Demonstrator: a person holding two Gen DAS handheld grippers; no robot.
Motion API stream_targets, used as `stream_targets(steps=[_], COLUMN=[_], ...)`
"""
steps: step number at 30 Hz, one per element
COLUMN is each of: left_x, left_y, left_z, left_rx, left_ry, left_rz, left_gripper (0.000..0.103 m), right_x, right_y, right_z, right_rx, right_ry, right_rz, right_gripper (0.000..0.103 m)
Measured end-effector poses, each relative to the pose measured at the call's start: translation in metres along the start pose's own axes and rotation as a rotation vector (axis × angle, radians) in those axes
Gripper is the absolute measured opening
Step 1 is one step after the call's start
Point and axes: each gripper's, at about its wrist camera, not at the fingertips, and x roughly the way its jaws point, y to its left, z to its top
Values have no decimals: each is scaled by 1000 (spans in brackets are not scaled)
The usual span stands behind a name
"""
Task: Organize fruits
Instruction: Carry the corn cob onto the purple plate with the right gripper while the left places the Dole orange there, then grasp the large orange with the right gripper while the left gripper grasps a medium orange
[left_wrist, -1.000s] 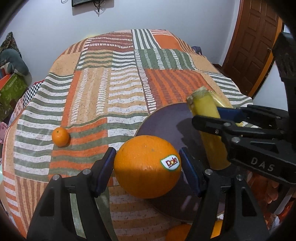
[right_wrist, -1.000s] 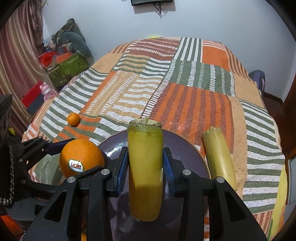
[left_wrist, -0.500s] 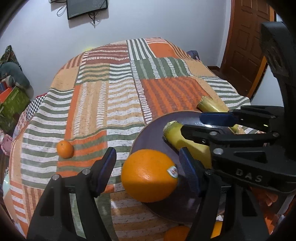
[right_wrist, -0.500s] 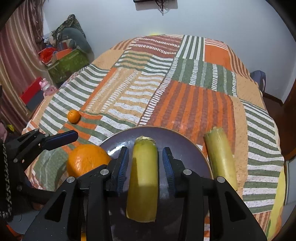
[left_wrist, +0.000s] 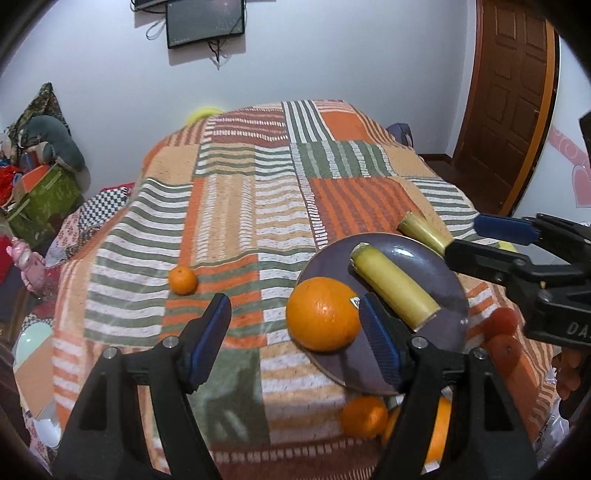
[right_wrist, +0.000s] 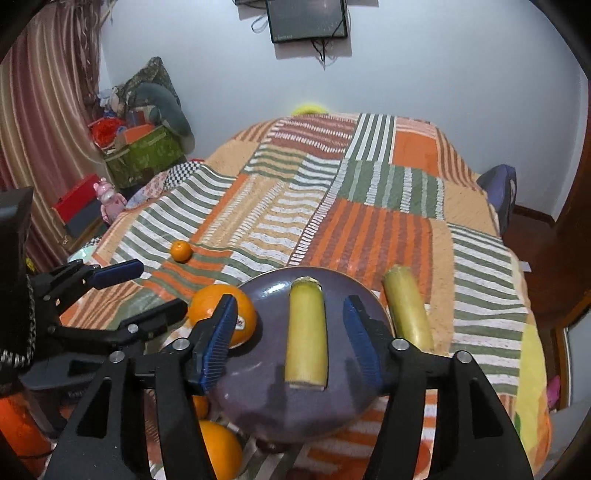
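A dark purple plate lies on the striped bedspread. A big orange with a sticker rests on its left edge. A yellow-green stalk piece lies on the plate. My left gripper is open and empty, its right finger beside the orange. My right gripper is open, its jaws either side of the stalk piece, apart from it. A second stalk piece lies just right of the plate. A small mandarin sits on the bedspread to the left.
More oranges lie below the near edge of the bed. A green box with clutter stands at the left wall, a wooden door at the right. The striped bedspread stretches beyond the plate.
Both grippers opened and pulled back and up. The big orange was let go onto the plate's left edge, and the stalk piece was laid flat on the plate.
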Motion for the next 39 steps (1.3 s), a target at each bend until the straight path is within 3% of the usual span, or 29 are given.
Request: stream_targets(steps=[8,17,31,35,36,37,39], left_x=[-50,-76,-58,-52,-50,-49,-44], left_y=[-4,-2,12,12,12,11,10], left_z=[-17,-49,-91,-95,-95,-96,-96], left_rx=[5,-8,-60,-68,-68,-71,-73], left_ry=[-55,-37,84,107,112,114,126], left_rz=[25,28,9,0,0,1,-5], left_gripper=[82,89,90,90,90,90,90], right_x=[-28,-21,34,40,39,38,36], right_y=[11,25,50,50,49,48,46], right_z=[-23,-68,-104,-107,-106,-105,-105], right_rx=[-4,-5,-42,-39,-39,-37,-24], right_ry=[-15,88,275,275,269,262,261], right_rz=[13,44,94,96,100,116,128], right_gripper=[71,72,72,72,70,62,62])
